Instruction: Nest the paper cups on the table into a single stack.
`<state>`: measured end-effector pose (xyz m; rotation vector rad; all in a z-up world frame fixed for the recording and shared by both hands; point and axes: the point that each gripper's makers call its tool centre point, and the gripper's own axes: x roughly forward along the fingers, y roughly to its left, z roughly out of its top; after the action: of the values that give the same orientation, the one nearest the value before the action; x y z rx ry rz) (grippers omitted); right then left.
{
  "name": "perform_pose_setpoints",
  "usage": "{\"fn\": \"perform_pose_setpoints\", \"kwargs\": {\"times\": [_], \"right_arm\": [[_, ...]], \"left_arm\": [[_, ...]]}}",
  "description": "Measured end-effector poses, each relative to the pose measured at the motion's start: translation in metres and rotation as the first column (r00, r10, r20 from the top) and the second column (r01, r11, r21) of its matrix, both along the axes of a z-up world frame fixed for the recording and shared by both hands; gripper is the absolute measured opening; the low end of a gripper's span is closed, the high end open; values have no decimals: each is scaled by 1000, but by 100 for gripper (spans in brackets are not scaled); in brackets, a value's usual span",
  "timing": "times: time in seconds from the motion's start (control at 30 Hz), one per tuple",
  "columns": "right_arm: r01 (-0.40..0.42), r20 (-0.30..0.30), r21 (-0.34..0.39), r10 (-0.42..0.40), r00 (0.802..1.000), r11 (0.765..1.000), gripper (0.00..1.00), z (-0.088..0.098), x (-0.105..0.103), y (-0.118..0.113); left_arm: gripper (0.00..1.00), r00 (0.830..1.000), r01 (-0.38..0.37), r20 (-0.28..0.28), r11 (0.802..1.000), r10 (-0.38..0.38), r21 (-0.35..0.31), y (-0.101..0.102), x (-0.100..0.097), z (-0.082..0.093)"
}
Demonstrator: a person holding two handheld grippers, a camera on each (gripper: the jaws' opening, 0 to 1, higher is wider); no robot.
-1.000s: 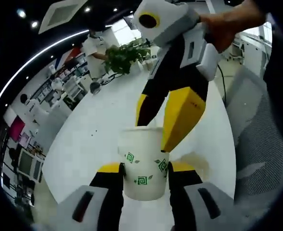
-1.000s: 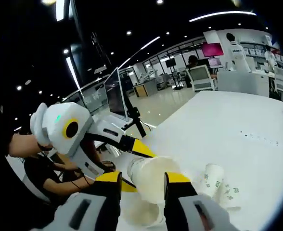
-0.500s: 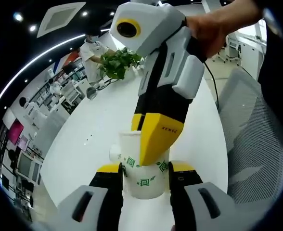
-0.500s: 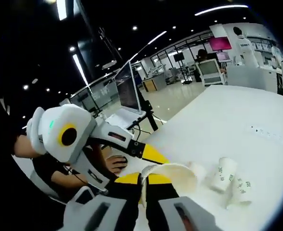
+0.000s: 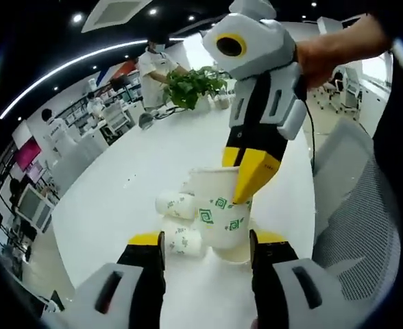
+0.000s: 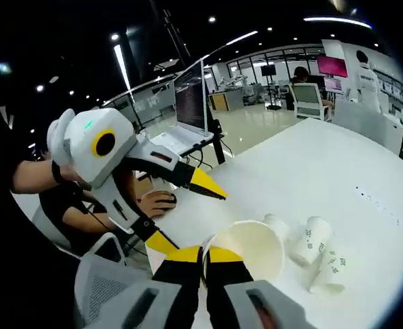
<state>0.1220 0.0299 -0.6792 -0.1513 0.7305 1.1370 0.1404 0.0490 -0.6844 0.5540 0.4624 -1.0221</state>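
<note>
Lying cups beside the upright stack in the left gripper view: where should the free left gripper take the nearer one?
Judging by its pose, grip the nearer lying cup across its side wall, mid-length, coming from above. It lies on the table pressed against the upright stack, whose rim the right gripper pinches. The left gripper is open and holds nothing.

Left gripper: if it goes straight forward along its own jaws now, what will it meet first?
Most likely the upright paper cup, which stands just ahead between the open jaws of the left gripper. The right gripper pinches that cup's rim. Depth is hard to judge, so the lying cups beside it may touch too.
</note>
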Motion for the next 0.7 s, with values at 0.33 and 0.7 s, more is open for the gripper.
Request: {"fn": "perform_pose_setpoints", "kwargs": {"times": [0.33, 0.7], "right_arm": [[-63, 21, -104, 66, 998, 993, 0, -17, -12, 5], [-113, 41, -174, 122, 992, 978, 0, -29, -9, 11]], "left_arm": [[49, 998, -51, -27, 999, 51, -17, 15, -11, -5], [51, 996, -85, -42, 996, 84, -27, 24, -17, -6]]}}
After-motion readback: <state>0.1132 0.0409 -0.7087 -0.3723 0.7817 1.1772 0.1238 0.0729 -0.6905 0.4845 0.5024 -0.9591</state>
